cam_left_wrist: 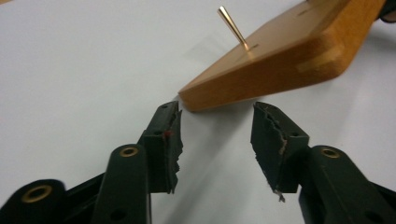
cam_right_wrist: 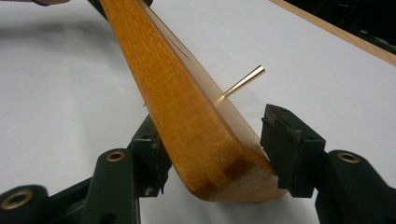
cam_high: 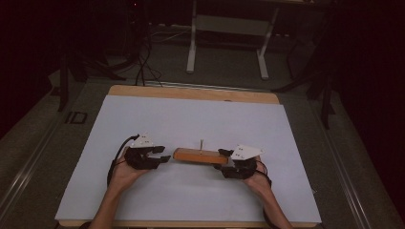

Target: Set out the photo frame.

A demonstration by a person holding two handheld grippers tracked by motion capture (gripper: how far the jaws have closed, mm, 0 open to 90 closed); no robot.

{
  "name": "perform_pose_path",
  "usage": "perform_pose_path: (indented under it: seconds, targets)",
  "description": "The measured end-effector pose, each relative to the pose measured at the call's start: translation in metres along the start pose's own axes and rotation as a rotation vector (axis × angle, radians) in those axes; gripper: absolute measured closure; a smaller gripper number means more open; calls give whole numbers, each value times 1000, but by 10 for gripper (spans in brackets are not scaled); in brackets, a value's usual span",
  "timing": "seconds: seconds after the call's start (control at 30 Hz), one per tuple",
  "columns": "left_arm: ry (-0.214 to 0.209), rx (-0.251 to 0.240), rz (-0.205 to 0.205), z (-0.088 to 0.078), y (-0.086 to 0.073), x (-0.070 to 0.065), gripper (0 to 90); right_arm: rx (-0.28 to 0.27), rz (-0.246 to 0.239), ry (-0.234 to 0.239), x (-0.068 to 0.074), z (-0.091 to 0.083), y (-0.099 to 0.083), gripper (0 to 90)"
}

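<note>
In the high view, a flat wooden board [cam_high: 193,155] with a thin brass pin [cam_high: 201,144] is lying at centre frame on the white table [cam_high: 191,119]. In the left gripper view, the left gripper [cam_left_wrist: 217,135] is standing wide, empty, just short of the board's rounded corner. In the right gripper view, the right gripper [cam_right_wrist: 212,149] is clamping the board's smooth end.

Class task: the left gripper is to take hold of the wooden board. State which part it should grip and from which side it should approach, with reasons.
Grip the wooden board at its free left end, approaching from the left along the table. The board is long and flat, the right gripper already straddles the other end, and the upright brass pin occupies the middle. The left gripper stands open just short of that end.
</note>
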State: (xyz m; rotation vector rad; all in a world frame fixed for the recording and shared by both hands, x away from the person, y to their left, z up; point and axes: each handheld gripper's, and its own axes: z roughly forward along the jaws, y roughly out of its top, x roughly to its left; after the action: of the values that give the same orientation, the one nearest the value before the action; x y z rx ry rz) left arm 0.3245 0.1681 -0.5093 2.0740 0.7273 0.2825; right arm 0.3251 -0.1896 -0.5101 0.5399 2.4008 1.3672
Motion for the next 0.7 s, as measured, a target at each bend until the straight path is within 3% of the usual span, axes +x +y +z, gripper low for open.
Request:
perform_pose_path:
  seconds: [0.1, 0.47, 0.7]
  targets:
    - [-22, 12, 26, 3, 1, -4, 464, -2, 0, 0, -1, 0, 0, 441]
    - [9, -9, 100, 22, 13, -16, 419, -5, 4, 0, -1, 0, 0, 444]
    - [17, -40, 108, 33, 16, -17, 394, -1, 5, -3, -3, 0, -1, 445]
